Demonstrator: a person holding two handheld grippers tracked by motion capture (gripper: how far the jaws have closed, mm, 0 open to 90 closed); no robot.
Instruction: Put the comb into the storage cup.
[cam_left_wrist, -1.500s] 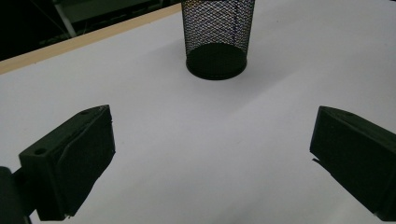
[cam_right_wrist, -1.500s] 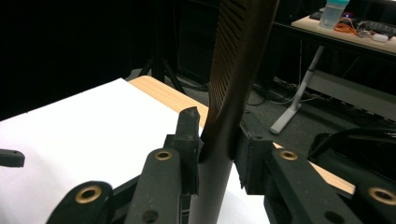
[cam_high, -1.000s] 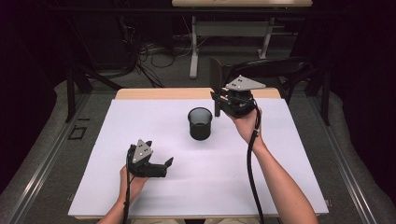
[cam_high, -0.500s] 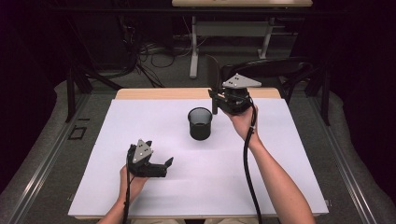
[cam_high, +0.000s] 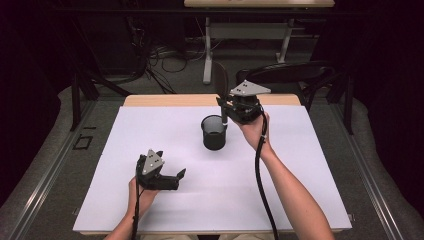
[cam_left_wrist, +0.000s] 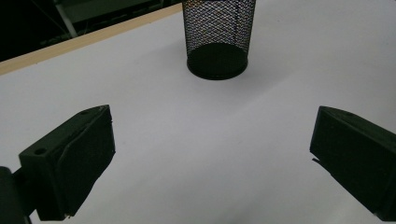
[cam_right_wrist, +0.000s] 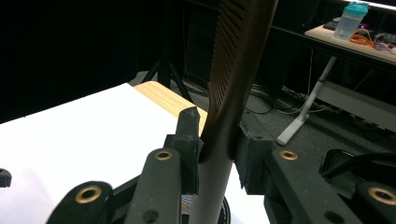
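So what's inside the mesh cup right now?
The mesh cup looks empty: the left gripper view shows just its dark base. The right hand-held gripper holds a comb above its rim; the comb's lower end is hidden by the jaws.

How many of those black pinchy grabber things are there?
2. The left gripper lies low on the white table, jaws open and empty. The right gripper hangs over the mesh cup, clamping a brown comb.
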